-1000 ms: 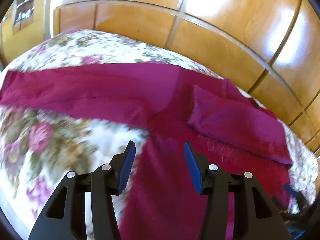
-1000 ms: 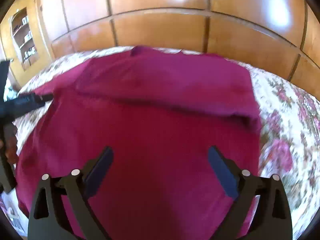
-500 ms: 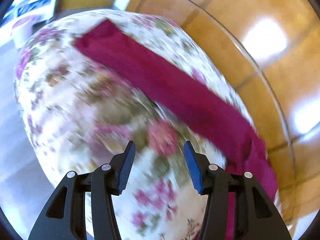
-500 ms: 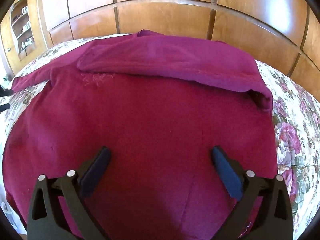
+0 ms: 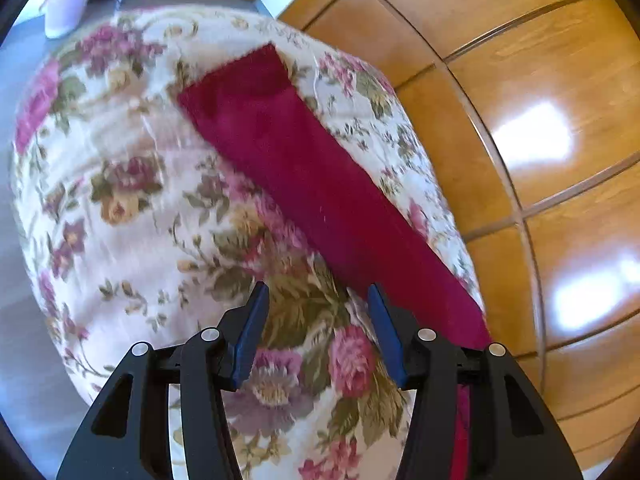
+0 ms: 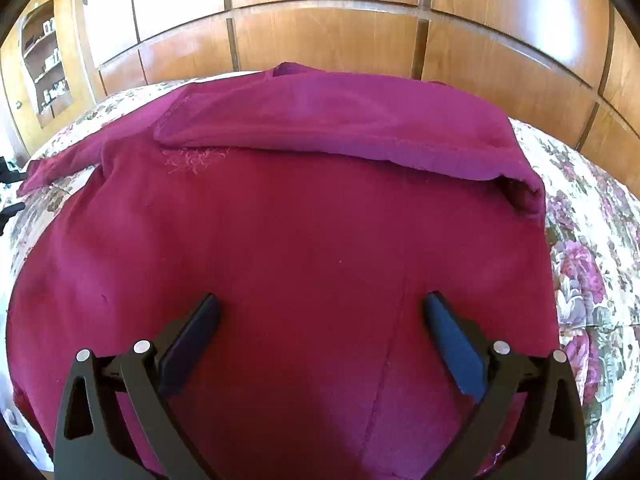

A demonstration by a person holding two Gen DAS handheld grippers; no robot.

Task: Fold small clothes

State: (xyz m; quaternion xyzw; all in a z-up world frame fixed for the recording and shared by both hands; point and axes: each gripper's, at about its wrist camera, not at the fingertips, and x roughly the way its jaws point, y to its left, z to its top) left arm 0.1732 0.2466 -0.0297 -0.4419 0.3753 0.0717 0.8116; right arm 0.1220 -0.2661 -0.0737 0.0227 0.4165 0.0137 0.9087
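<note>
A magenta long-sleeved top [image 6: 300, 232] lies spread on a floral bedspread [image 6: 592, 264]. Its right sleeve [image 6: 340, 124] is folded across the chest. The left sleeve [image 5: 304, 184] stretches straight out over the bedspread [image 5: 132, 216], its cuff at the far end. My left gripper [image 5: 316, 300] hovers open over the floral cloth just left of that sleeve, nothing between its blue pads. My right gripper [image 6: 320, 308] stands wide open above the lower body of the top, empty. The other sleeve's end [image 6: 48, 168] shows at the left in the right wrist view.
Glossy wooden panelling [image 5: 540, 120] runs close behind the bed [image 6: 320, 24]. A shelf niche [image 6: 44, 60] is set in the wall at the far left. Grey floor [image 5: 16, 320] lies past the bed's rounded edge, with a pale container [image 5: 68, 4] on it.
My left gripper swung left from the top's body out along the stretched sleeve and rolled, now over the floral cover near the sleeve's middle. The right gripper has hardly moved.
</note>
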